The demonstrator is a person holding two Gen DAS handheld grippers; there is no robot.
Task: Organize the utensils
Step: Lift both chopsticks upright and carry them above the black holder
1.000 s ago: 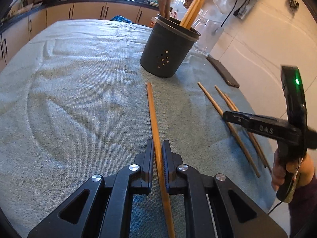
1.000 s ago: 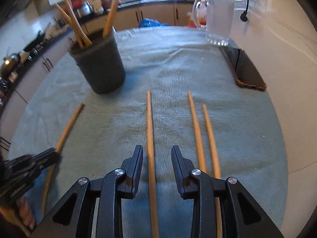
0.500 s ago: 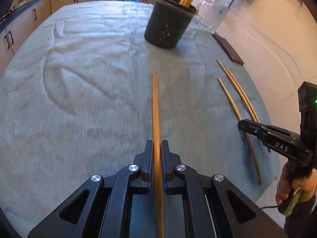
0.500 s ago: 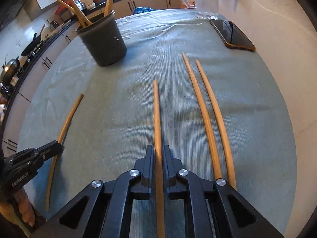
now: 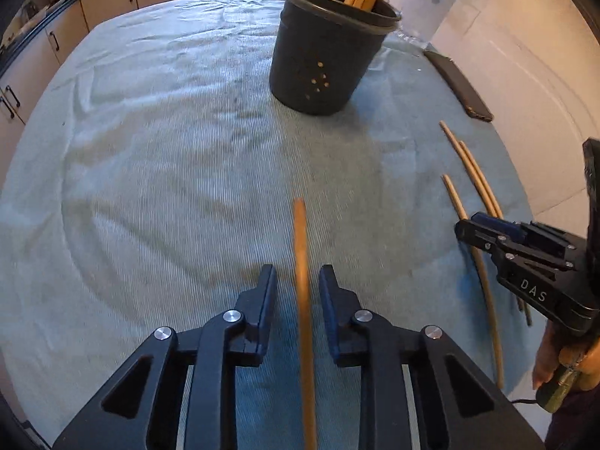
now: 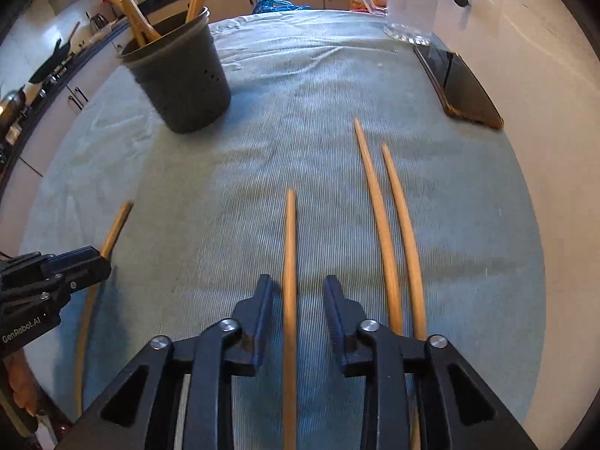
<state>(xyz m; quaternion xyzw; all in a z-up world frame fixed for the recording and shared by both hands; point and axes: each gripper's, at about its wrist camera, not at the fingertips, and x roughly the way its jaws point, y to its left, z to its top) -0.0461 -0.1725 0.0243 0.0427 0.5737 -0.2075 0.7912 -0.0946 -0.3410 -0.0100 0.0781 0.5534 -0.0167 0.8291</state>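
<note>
The left gripper (image 5: pixel 296 281) is standing with its jaws parted, having just been opening, and one wooden stick (image 5: pixel 303 300) is running up between them with a gap showing on either side. The right gripper (image 6: pixel 294 292) is likewise parted, its jaws having just been opening, with a second stick (image 6: pixel 289 300) lying loose between them and touching neither pad.

Counting the loose sticks on the grey-green cloth (image 6: pixel 262 150): four in all. Besides the two between the jaws, a pair of sticks (image 6: pixel 390 225) is lying side by side just at 2 o'clock from the right gripper, their tips pointing toward 12.

In the right wrist view, the left gripper is showing at 9 o'clock, with a hand (image 6: pixel 20 382) below it. In the left wrist view, the right gripper is sitting at 3 o'clock near the cloth's edge, which is curving away just beyond it.

One dark utensil holder (image 5: pixel 322 60) is standing upright at 12 o'clock from the left gripper, well apart, with open cloth between. Several wooden sticks are leaning inside it; the exact count cannot be told.

One glass jug (image 6: pixel 408 0) is standing at 1 o'clock, and one dark phone (image 6: pixel 461 86) is lying flat just nearer.
</note>
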